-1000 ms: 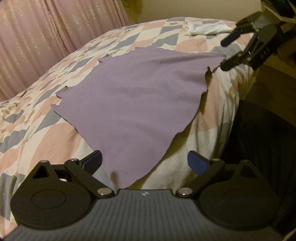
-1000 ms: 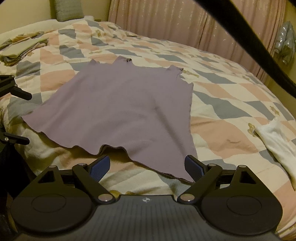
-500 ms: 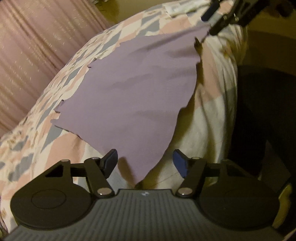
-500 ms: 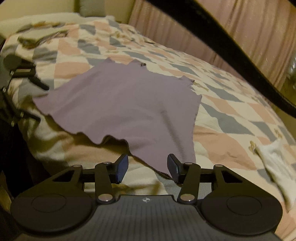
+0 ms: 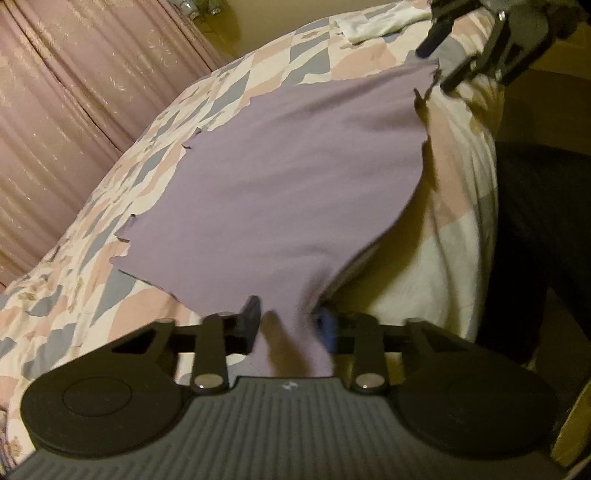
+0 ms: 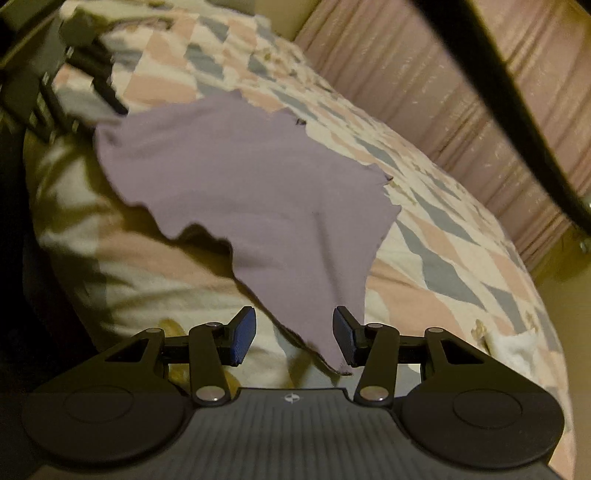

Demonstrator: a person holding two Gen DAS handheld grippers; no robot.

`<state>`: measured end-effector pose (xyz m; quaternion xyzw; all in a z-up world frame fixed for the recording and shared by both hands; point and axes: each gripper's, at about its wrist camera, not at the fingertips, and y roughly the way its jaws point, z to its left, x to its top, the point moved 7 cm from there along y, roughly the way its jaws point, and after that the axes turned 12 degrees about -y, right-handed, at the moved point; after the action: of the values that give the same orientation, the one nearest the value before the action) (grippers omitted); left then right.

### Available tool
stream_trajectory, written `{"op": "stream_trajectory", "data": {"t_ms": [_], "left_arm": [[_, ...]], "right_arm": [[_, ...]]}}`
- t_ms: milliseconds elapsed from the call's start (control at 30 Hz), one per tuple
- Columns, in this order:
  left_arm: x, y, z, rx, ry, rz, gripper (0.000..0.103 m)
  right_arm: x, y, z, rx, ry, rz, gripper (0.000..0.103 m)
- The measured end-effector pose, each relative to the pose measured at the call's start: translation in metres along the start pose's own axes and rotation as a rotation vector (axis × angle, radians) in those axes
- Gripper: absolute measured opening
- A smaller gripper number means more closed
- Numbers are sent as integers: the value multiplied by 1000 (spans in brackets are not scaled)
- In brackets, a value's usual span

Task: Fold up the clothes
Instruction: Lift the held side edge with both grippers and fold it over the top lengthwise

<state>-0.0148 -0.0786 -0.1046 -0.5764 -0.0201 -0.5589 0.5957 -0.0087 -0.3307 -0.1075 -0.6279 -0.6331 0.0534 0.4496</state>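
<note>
- Purple garment [image 5: 280, 177]: spread flat on the quilted bed [image 5: 92, 266], near hem overhanging the edge.
- Left tool [image 5: 290, 321]: closing on one hem corner.
- Right tool [image 6: 293, 338]: half open, other corner between the pads (not yet pinched).
- Risk: uneven grip; the cloth may slip and skew.

A bed [image 6: 461, 258] fills most of the room, covered by a quilt [image 5: 122, 206] patterned in pink, grey-blue and cream diamonds that hangs over its near edge. Along the far side hang pleated pink curtains [image 5: 74, 92] with a faint shimmering print. A plain cream wall [image 5: 280, 18] stands beyond the bed's end. The light is dim, warm and yellowish.
</note>
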Motion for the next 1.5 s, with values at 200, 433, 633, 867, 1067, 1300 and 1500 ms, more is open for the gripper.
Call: {"op": "stream_trajectory", "data": {"t_ms": [200,433,633,867,1067,1300,1500], "left_arm": [[12,-17,18,17,-88,-57,3],[24,-32,47,49,-140,-82,3],[21,-24,44,46,-100,-57,3],[17,-42,38,24,-62,-57,2],[3,-82,22,-10,-29,-61,0],[-12,-124,-2,-62,-19,-45,0],[-16,-142,-19,-144,9,-25,0]], "right_arm": [[16,21,12,20,-81,-43,45],[-5,42,5,-69,-263,-2,37],[-29,54,-6,-145,-372,33,13],[-25,52,2,-153,-428,15,2],[-18,6,-6,-183,-349,0,2],[-11,-43,20,-167,-288,-5,2],[-16,-83,38,-155,-283,34,2]]}}
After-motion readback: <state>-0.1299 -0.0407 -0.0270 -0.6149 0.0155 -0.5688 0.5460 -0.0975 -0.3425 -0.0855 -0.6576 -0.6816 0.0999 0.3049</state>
